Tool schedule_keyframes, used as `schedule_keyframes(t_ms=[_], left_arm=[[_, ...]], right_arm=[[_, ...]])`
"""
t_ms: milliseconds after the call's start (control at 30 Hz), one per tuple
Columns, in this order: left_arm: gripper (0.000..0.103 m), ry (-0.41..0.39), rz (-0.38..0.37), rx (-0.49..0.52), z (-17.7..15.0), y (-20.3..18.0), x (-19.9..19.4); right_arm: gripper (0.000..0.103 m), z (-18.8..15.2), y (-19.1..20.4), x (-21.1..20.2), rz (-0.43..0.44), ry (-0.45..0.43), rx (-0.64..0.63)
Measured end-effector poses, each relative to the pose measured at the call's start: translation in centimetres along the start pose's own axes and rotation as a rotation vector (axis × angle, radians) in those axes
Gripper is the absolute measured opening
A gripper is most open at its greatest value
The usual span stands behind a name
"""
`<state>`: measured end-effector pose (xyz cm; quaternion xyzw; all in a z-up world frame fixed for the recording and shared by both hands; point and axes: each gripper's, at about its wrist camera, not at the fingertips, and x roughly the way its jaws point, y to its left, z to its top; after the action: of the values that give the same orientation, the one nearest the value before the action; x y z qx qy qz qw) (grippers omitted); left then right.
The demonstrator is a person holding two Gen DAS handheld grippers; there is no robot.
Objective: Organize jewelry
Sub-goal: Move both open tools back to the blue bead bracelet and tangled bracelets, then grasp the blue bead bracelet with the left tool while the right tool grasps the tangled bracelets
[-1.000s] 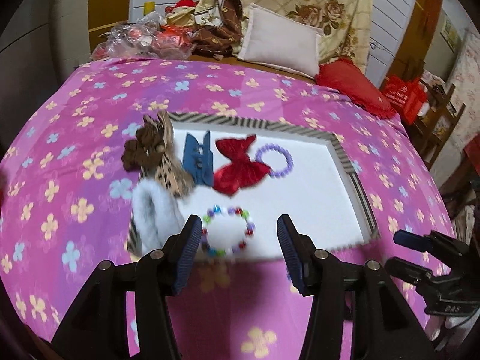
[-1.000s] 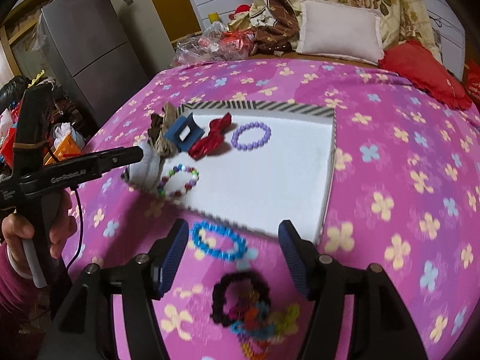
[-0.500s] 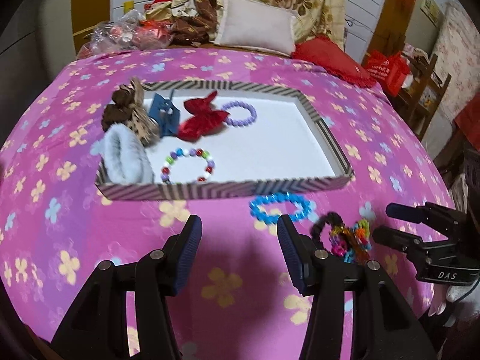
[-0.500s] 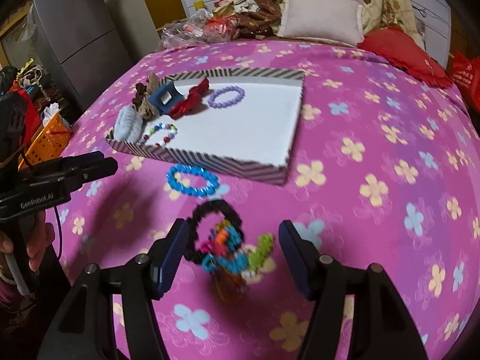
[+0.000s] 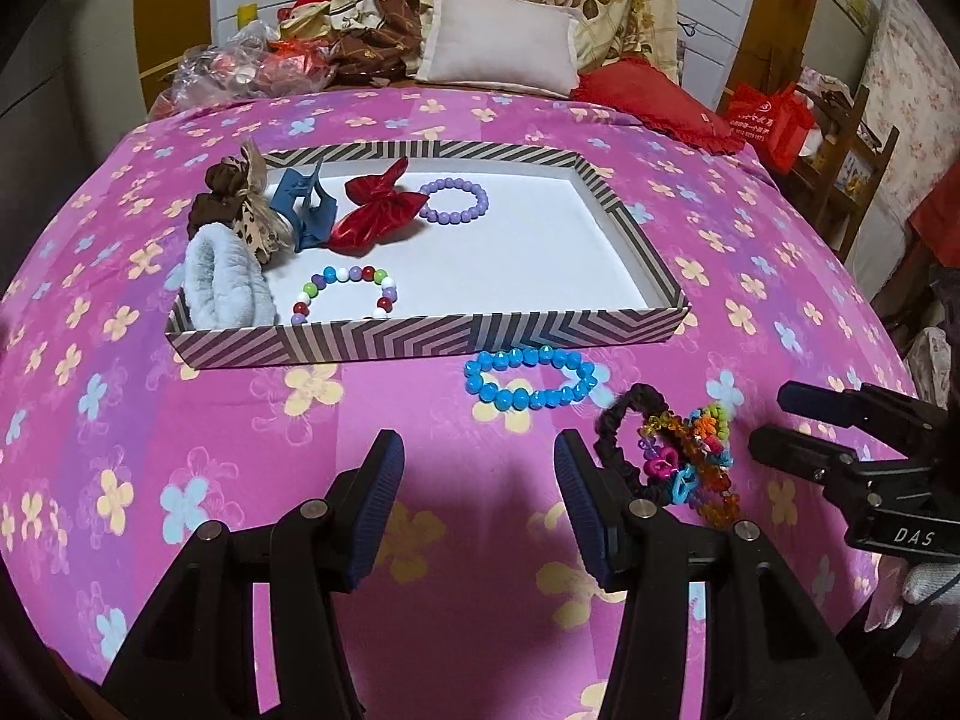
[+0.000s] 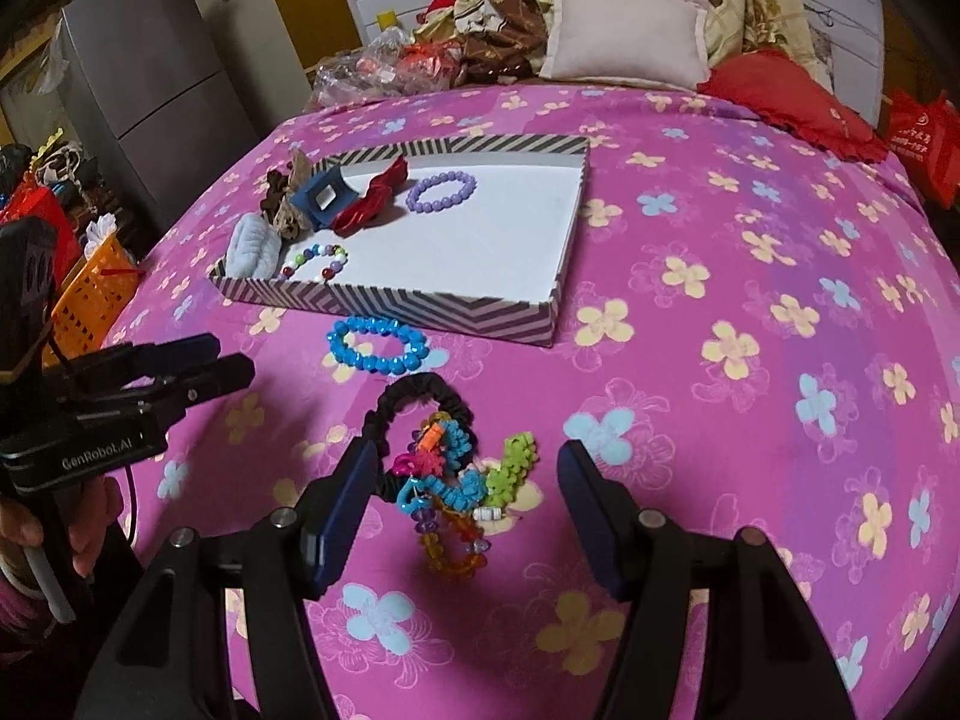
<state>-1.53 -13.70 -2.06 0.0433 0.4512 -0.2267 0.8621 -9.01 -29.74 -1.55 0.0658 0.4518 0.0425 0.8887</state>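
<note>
A striped shallow box [image 5: 420,339] [image 6: 456,309] lies on the pink flowered bedspread. Inside it are a purple bead bracelet [image 5: 454,200] [image 6: 441,192], a multicoloured bead bracelet [image 5: 345,294] [image 6: 315,262], a red bow [image 5: 378,207], a blue claw clip [image 5: 303,207], a grey scrunchie [image 5: 222,285] and a brown leopard scrunchie [image 5: 234,195]. In front of the box lie a blue bead bracelet [image 5: 531,381] [image 6: 378,345] and a black scrunchie tangled with colourful charms [image 5: 666,450] [image 6: 444,456]. My left gripper [image 5: 474,510] is open over bare cloth. My right gripper [image 6: 468,510] is open with the tangle between its fingers, untouched.
Pillows [image 5: 498,39], a red cushion [image 5: 654,93] and a pile of clothes and bags [image 5: 288,60] line the bed's far side. A grey fridge [image 6: 150,78] and an orange basket [image 6: 90,294] stand left of the bed. A person's hand [image 6: 36,534] holds the left gripper's handle.
Both grippers pulled back from the box toward the near edge of the bed and sank a little. The blue bracelet and the tangled scrunchie came into view. Jaws stayed as wide.
</note>
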Motion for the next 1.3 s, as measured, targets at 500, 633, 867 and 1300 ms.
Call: schedule_keyframes(t_ms=[500,633,867,1300], left_arm=[[0.056,-0.024,0.038,0.0,-0.4,-0.5,-0.5],[0.056,-0.023,0.039,-0.002,-0.4,-0.6,-0.5],[0.056,-0.006,0.04,-0.021,-0.5,-0.2,0.2],[0.056,0.064,-0.018,-0.166,0.7,1.5,2.6]], right_arm=[[0.069,-0.7,0.3,-1.1,-0.032,-0.037,0.015],[0.071,-1.0,0.2,-1.2,-0.021,-0.049,0.023],[0.071,-1.6,-0.3,-1.0,0.003,-0.04,0.03],[0.05,0.5,2.6,2.0,-0.02,-0.015,-0.144]])
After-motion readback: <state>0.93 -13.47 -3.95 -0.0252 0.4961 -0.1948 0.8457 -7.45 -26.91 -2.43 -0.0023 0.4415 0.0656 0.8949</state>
